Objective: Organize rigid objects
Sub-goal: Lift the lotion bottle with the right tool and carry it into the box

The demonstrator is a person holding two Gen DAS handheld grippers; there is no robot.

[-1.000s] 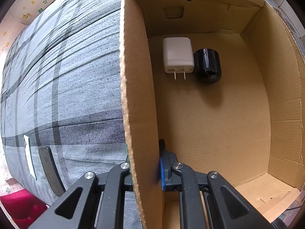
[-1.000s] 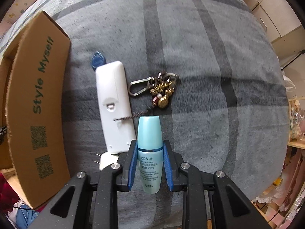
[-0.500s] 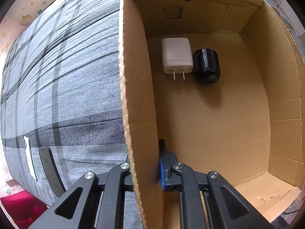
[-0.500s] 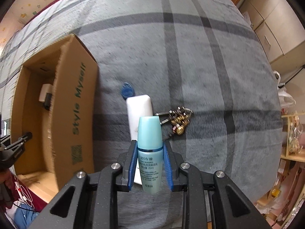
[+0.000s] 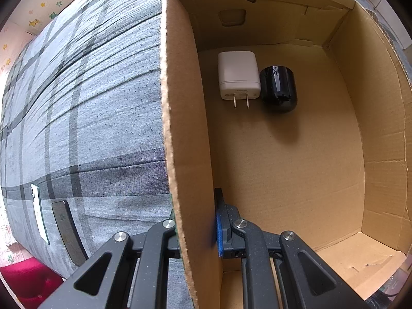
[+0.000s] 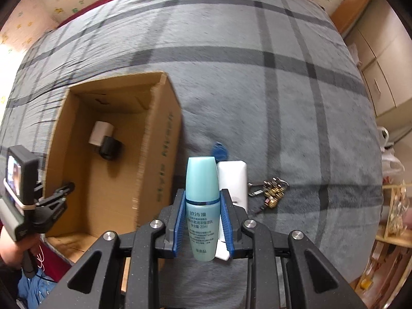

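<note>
Pinched upright between the right gripper's [image 6: 203, 221] blue pads, the small turquoise plastic lotion bottle [image 6: 203, 200] hangs above the grey checked bedspread [image 6: 257, 90], beside the open brown cardboard box [image 5: 283, 167]. It looks light, stiff and slick, so that mid-body hold suits it. The left gripper [image 5: 197, 228] clamps the box's wall.

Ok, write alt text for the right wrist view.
The right gripper holds a pale blue bottle upright above a grey plaid bed. To its left an open cardboard box holds a white charger and black cylinder; a white remote and keys lie right.
</note>
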